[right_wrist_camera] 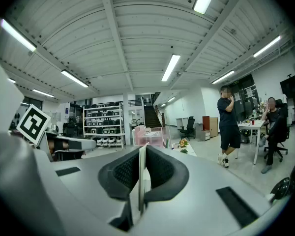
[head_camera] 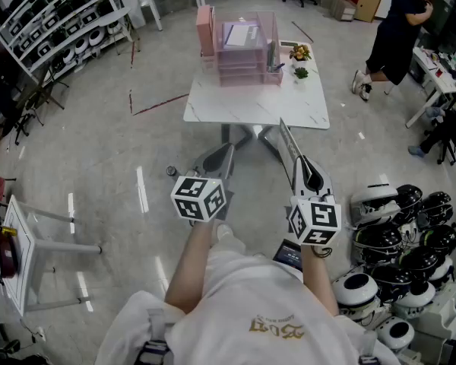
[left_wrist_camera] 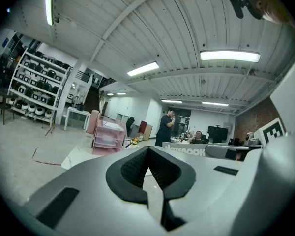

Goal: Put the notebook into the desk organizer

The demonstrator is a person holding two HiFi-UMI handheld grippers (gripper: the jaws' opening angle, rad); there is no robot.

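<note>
I see the right hand-held gripper point(right_wrist_camera: 143, 180) pinching the one notebook point(right_wrist_camera: 142, 157), the left hand-held gripper point(left_wrist_camera: 148, 170) closed and empty, and one organizer point(head_camera: 243, 49) on the desk point(head_camera: 252, 109).

Notebook in your right grip, organizer well ahead of you

You have the notebook point(right_wrist_camera: 142, 167) pinched edge-on in your right gripper point(head_camera: 302, 175), a thin pale slab standing upright between the closed jaws and reaching out past their tips; its cover carries the word NOTEBOOK. The desk organizer point(head_camera: 242, 48) is pink and see-through, with stacked trays, a taller solid pink section on its left side and a white sheet on the top tray. It stands upright at the far edge of the white table point(head_camera: 289, 106), well apart from the notebook.
</note>
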